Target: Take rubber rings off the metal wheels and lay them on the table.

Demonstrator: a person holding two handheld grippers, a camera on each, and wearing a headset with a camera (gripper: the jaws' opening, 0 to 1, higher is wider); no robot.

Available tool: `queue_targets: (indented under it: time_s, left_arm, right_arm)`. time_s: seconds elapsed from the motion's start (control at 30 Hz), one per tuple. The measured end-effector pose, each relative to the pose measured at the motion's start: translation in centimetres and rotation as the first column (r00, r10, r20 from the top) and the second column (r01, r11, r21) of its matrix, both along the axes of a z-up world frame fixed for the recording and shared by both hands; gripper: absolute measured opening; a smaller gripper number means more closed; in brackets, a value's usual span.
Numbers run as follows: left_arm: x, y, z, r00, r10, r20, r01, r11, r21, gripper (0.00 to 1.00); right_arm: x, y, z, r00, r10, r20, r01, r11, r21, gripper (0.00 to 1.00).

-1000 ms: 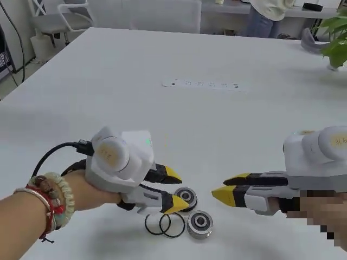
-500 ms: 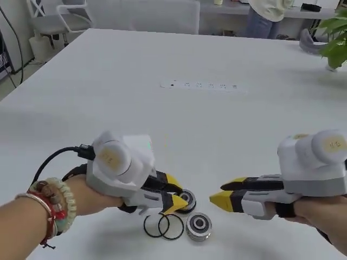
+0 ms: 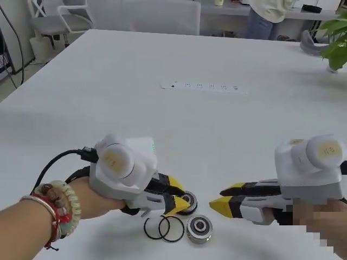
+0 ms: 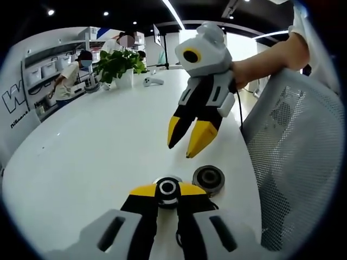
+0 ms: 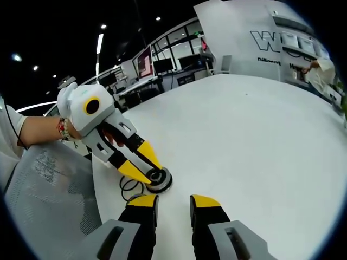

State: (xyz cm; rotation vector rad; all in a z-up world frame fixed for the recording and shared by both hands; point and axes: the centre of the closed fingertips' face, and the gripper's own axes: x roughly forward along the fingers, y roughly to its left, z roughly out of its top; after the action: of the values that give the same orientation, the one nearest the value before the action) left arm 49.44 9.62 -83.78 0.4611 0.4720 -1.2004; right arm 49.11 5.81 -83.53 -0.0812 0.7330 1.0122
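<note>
Near the front edge of the white table (image 3: 162, 124), my left gripper (image 3: 179, 196) is shut on a metal wheel (image 3: 191, 198) that rests on the surface. In the left gripper view its yellow tips flank that wheel (image 4: 168, 187) closely. A second wheel (image 3: 199, 227) lies just in front, free of both grippers. Two thin black rubber rings (image 3: 164, 228) lie overlapping on the table beside it, under the left gripper. My right gripper (image 3: 223, 197) hovers a short way to the right of the wheels, open and holding nothing; its jaws (image 5: 174, 201) point at the gripped wheel (image 5: 158, 180).
A flush power strip (image 3: 200, 85) sits mid-table. A potted plant (image 3: 336, 38) stands at the far right corner. Chairs (image 3: 59, 16) and a standing person (image 3: 265, 16) are beyond the far edge. A mesh chair back (image 4: 293, 151) is close behind me.
The left gripper's jaws have come together around the wheel. The right gripper has dropped a little lower and nearer. The rings and the second wheel have not moved.
</note>
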Motion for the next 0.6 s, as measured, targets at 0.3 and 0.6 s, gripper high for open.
queue_targets:
  time_s: [0.3,0.6]
  left_arm:
    - [0.7,-0.8,0.1,0.999,0.034,0.018,-0.033,0.999,-0.041,0.07]
    - [0.9,-1.3,0.2,0.998,0.058,-0.003,-0.059,0.996,-0.072,0.07]
  right_arm:
    - [-0.2,0.2,-1.1,1.000,0.029,0.013,-0.028,0.998,-0.059,0.20]
    - [0.1,0.2,-1.4,0.999,0.019,0.026,-0.018,0.998,-0.067,0.22]
